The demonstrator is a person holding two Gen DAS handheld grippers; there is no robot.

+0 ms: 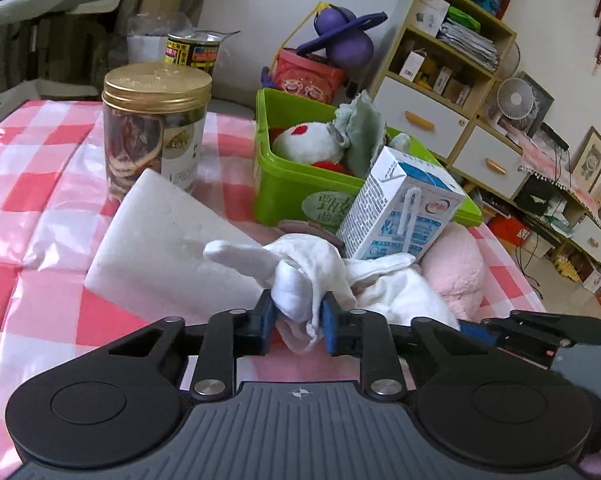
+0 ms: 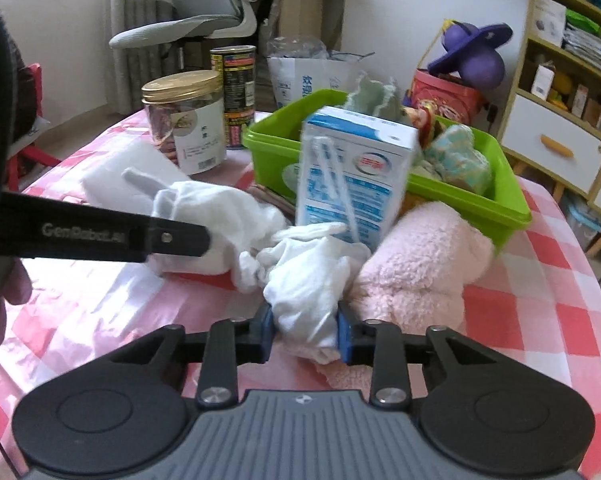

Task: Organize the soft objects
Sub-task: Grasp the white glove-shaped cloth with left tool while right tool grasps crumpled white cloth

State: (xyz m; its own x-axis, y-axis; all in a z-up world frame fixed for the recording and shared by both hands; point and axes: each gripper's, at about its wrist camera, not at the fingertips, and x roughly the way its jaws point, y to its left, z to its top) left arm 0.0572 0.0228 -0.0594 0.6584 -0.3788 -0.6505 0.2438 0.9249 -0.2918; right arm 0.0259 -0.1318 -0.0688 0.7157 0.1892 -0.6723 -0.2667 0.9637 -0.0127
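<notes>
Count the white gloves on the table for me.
2. One glove sits in the left gripper; the other glove in the right gripper, by the carton. More may be hidden.

Path forward to green bin (image 2: pixel 480 204) blocked by tilted milk carton (image 2: pixel 352 176) and pink plush (image 2: pixel 416 264); jar (image 1: pixel 156 128) and white block (image 1: pixel 160 244) crowd left side; checkered tablecloth (image 2: pixel 540 308) open at right.

The left gripper (image 1: pixel 296 322) and right gripper (image 2: pixel 305 332) are black linkages with silver screws, blue pads and ribbed grey bases. One arm reads "GenRobot.AI".
</notes>
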